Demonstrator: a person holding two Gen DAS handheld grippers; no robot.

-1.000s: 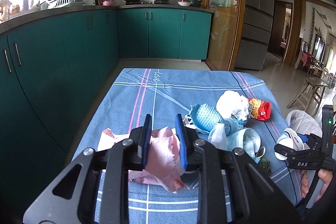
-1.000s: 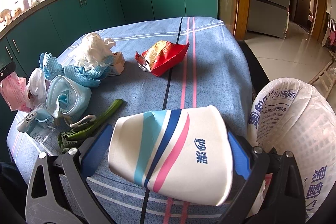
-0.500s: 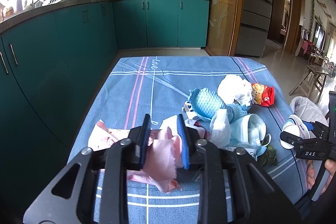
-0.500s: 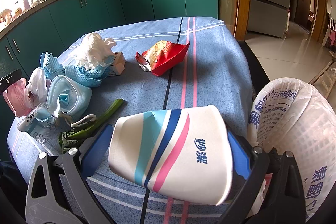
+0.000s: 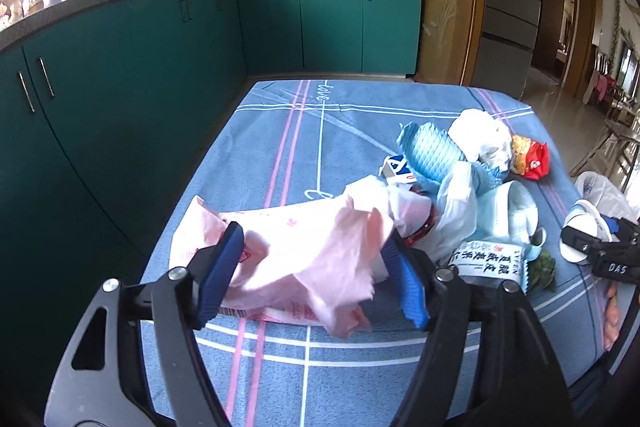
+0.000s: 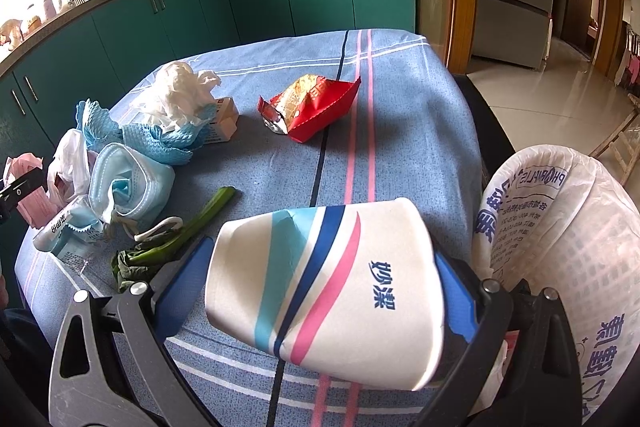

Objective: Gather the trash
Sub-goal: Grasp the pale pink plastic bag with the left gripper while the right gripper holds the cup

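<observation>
My left gripper point(image 5: 312, 277) is open, its blue pads either side of a crumpled pink wrapper point(image 5: 304, 259) lying on the blue tablecloth point(image 5: 320, 131). My right gripper point(image 6: 320, 291) is shut on a white paper cup point(image 6: 324, 287) with blue and pink stripes, held just left of the bag-lined white bin point(image 6: 560, 267). A heap of trash lies on the cloth: a blue face mask point(image 6: 128, 183), blue cloth point(image 6: 160, 139), white tissue point(image 6: 180, 95), red snack packet point(image 6: 312, 103), green vegetable stalk point(image 6: 176, 243).
Teal kitchen cabinets point(image 5: 120, 75) run along the left and back. A small printed packet point(image 5: 488, 259) lies beside my left gripper. The bin stands off the table's right edge, also seen in the left wrist view point(image 5: 604, 187). Tiled floor point(image 6: 552, 83) lies to the right.
My left gripper was shut on the pink wrapper and has opened wide; the wrapper now lies loose between the pads. The right gripper with the cup has not moved.
</observation>
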